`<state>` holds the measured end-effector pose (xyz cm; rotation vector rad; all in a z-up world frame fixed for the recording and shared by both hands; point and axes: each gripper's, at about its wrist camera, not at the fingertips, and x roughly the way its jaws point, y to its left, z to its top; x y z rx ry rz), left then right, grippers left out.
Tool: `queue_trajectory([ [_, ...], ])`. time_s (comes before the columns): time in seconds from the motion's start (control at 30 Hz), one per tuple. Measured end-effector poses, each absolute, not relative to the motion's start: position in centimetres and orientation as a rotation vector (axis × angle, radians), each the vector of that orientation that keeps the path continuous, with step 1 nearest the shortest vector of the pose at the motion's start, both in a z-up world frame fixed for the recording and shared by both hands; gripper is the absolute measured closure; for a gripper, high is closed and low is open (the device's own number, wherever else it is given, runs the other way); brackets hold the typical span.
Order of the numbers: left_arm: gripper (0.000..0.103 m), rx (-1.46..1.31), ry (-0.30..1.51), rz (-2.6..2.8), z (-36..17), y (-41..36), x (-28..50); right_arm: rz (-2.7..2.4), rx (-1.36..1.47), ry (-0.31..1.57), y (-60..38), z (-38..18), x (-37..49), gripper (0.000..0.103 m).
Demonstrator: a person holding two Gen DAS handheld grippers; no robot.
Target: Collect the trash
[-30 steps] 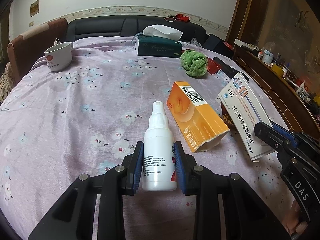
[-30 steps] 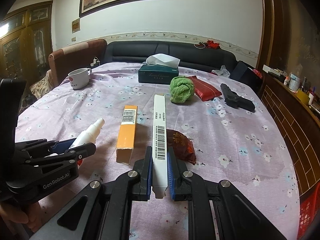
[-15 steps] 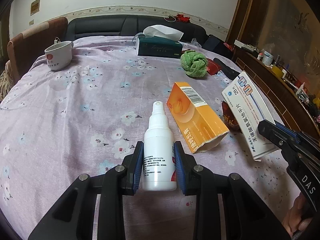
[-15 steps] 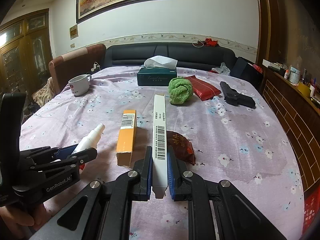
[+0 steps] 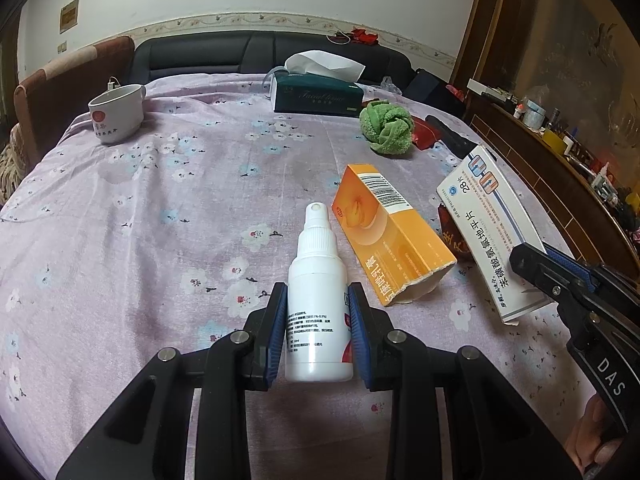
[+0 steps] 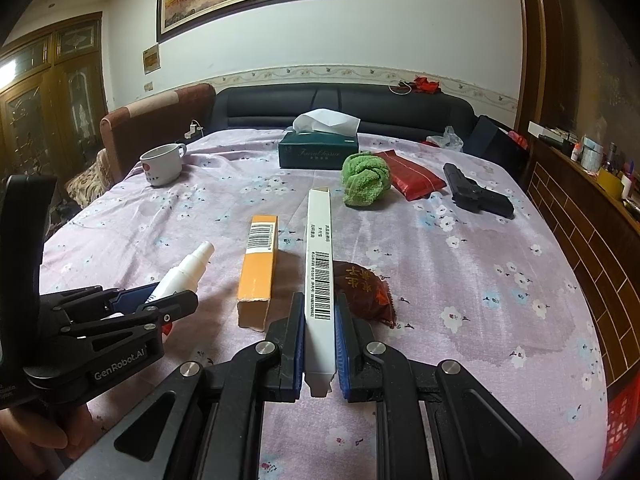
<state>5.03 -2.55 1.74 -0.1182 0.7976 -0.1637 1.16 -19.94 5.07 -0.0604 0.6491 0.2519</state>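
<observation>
we see the table [image 5: 120, 208] under a lilac flowered cloth, its near edge cut off by both views. the dark sofa [image 6: 360, 108] behind it is partly hidden by the tissue box [image 6: 318, 154]. beside the green towel ball [image 6: 366, 178] lies a red packet [image 6: 412, 174], which in the left wrist view is mostly hidden behind the towel. a dark brown wrapper [image 6: 366, 294] lies half hidden behind the white carton [image 6: 320, 280]; its print is too small for us to read. the orange carton [image 5: 390, 236] lies flat on the cloth between the two tools, its near end torn open. a white mug [image 5: 116, 114] stands well apart at the far left.

our left gripper [image 5: 318, 334] points down at a slant and is clenched on the white spray bottle [image 5: 318, 304], nozzle pointing away; the bottle's base sits between the blue pads. our right gripper [image 6: 319, 340] also slants downward and grasps the white carton by its narrow sides, the carton standing on edge and reaching out over the table. only fingertips of each hand [image 6: 60, 428] show at the frame corners.
</observation>
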Motion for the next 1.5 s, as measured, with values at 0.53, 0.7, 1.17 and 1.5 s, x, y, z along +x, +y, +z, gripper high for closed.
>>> queue_trajectory([
  [0.53, 0.075, -0.126, 0.787, -0.150, 1.9, -2.4, 5.0, 0.240, -0.069, 0.643, -19.7, 4.7, 1.3, 0.089],
  [0.7, 0.075, -0.122, 0.766, -0.147, 2.2, -2.4, 4.7, 0.218, -0.044, 0.640, -19.9, 5.0, 1.0, 0.089],
  [1.17, 0.075, -0.116, 0.679, -0.203, 5.0, -3.6, 0.8, 0.173, -0.033, 0.625, -22.2, 7.2, -6.6, 0.089],
  [1.5, 0.074, -0.085, 0.657, -0.272, 5.3, -6.7, -6.2, 0.123, -0.016, 0.623, -25.2, 6.7, -10.2, 0.089],
])
